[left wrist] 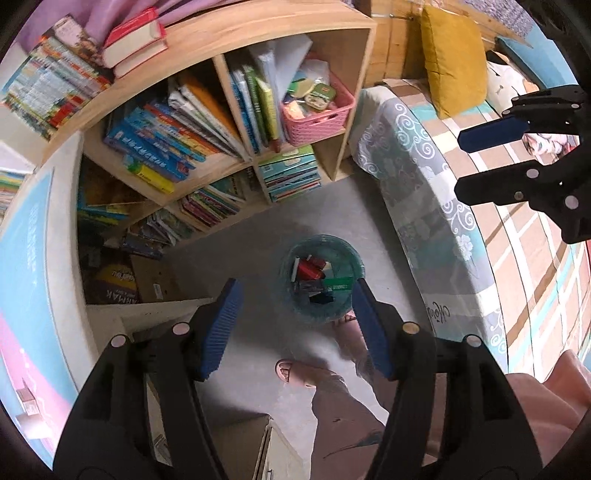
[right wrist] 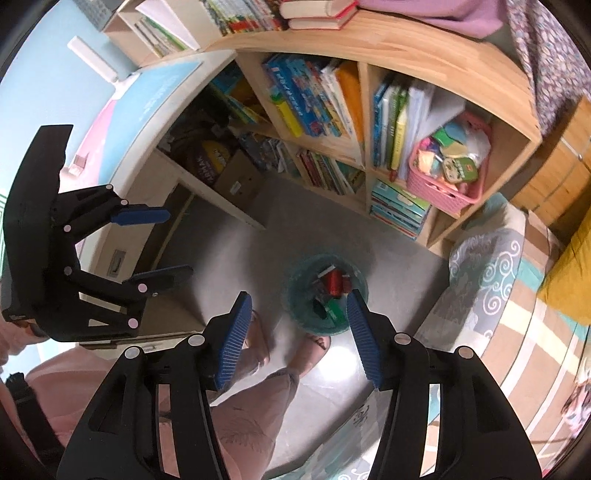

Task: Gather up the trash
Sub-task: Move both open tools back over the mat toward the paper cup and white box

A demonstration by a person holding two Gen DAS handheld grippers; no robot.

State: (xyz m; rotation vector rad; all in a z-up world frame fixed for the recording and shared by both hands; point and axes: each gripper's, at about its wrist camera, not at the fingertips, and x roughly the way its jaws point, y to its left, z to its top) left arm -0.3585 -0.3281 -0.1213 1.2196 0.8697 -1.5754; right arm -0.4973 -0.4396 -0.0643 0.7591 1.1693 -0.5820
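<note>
Trash sits collected in a translucent teal bin [left wrist: 322, 282] standing on the grey floor [left wrist: 258, 240], between the wooden bookshelf [left wrist: 288, 33] and the bed [left wrist: 480, 221]. Inside the bin: a red can [left wrist: 308, 267], a green carton [left wrist: 338, 286], and several dark and white wrappers, too jumbled to tell apart. Left gripper [left wrist: 295, 325] hangs above the bin, pointing steeply down, jaws released and nothing between the blue pads. Right gripper [right wrist: 299, 336] hangs beside it over the same bin, likewise released and empty. A person's sandalled feet stand just beside the bin. Pink basket [left wrist: 317, 110] in the upper right compartment of the bookshelf holds assorted small packets and tins. Other compartments hold books. A cardboard box [left wrist: 155, 278] sits on the floor under the white desk.
</note>
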